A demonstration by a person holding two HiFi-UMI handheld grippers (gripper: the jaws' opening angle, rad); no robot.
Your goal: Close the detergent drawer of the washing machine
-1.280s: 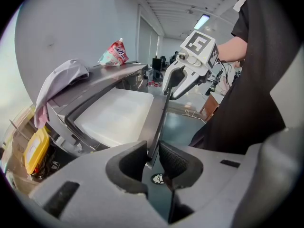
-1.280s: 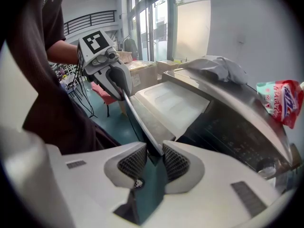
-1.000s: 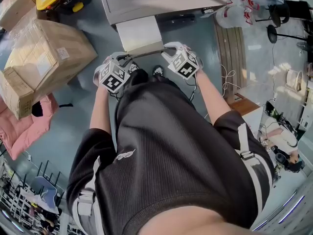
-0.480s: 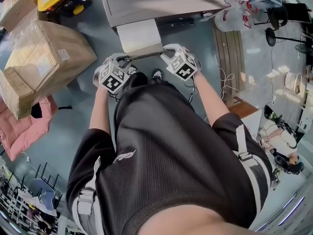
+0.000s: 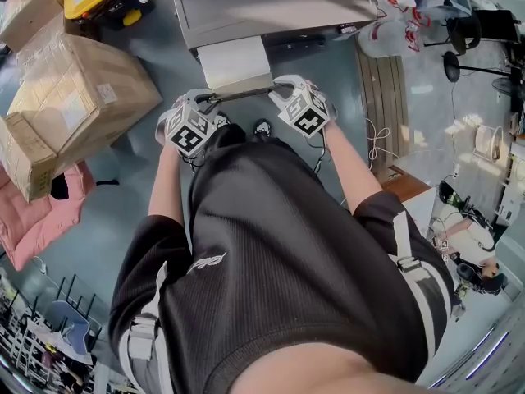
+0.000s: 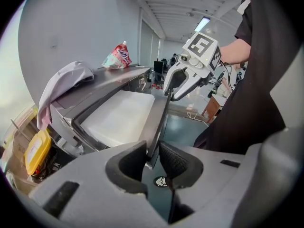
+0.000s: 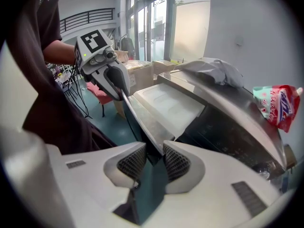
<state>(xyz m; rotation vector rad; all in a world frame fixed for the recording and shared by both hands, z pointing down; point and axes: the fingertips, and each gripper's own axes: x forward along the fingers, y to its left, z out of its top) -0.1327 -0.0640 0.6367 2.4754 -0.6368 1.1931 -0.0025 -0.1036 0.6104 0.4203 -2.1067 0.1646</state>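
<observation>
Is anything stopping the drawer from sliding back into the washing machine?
Nothing visible does. The drawer sticks straight out of the washing machine, and the left gripper and right gripper hold its front panel at the two ends. The cloth and pouch lie on top of the machine, off the drawer's path.

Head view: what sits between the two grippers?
The drawer front spans the gap; left gripper and right gripper each clamp one end, as the head view shows.
</observation>
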